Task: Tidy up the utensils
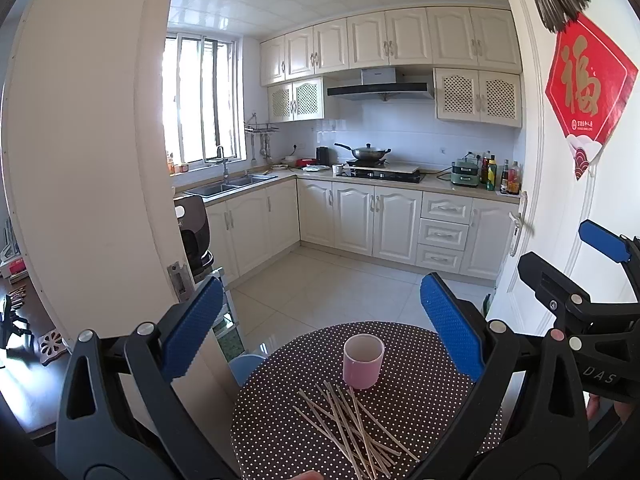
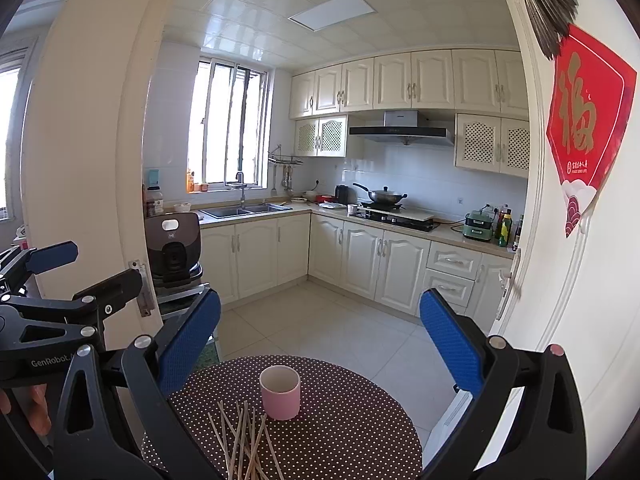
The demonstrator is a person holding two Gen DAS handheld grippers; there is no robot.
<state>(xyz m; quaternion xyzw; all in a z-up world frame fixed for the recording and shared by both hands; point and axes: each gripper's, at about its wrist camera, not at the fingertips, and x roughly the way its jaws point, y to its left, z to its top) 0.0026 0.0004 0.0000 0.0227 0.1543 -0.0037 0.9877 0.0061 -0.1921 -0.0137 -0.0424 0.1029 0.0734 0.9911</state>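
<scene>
With both jaws spread wide and empty, the thin wooden chopsticks (image 1: 352,428), scattered at six o'clock of the pink ceramic cup (image 1: 363,361) on the round polka-dotted bench (image 1: 420,400), are best pinched singly near mid-length.

We see a pink cup (image 1: 363,365) on a dark brown white-dotted tablecloth (image 1: 420,396), pale wood chopsticks (image 1: 352,428) beside the cup, blue textured pads (image 1: 450,322), black gripper frames.

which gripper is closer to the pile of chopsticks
Left, by a small margin as far as the views show. The chopsticks lie centred right under the left gripper, beside the pink cup. From the right gripper they sit off towards its left finger.
</scene>
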